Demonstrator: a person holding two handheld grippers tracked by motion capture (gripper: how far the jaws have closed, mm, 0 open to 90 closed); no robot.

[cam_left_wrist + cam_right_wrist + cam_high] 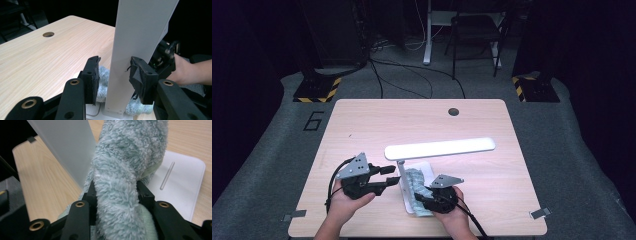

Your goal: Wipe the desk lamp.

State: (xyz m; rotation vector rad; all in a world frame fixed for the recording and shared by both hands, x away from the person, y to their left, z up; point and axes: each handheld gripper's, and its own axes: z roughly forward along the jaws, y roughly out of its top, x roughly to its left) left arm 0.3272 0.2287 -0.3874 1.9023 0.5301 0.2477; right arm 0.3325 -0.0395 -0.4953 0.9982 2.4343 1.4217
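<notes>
- On the floor at far left, a large painted "6" (313, 121) beside the table (362, 125); the one bit of writing legible anywhere
- No brand or label to be read on the lamp, the cloth or either tool
- Left gripper (393, 175), low on the table's near left, jaws reaching level to the right and closed narrow about the lamp post (401, 172)
- In the left gripper view, one pad (140, 75) pressed flat on the white post (130, 50), the other just beside its far edge; judged a steadying hold, so the light lamp neither slides nor tips under rubbing
- Grip set low on the post, near the foot, probably because that leaves the long lamp head (439, 148) free above and holds the stand firm
- Just right of the post, a fluffy grey-green cloth (414, 182) lying bunched on the white lamp base (426, 167), at the table's near middle
- Right gripper (424, 195), at the near right, jaws clamped on a thick twisted fold of that cloth (120, 170), pile bulging out between both arms
- Cloth held rolled and pushed up against the foot of the post, likely to wipe the base where post and plate meet
- Plain slim groove (167, 175) on the bare part of the base (182, 195), unmarked
</notes>
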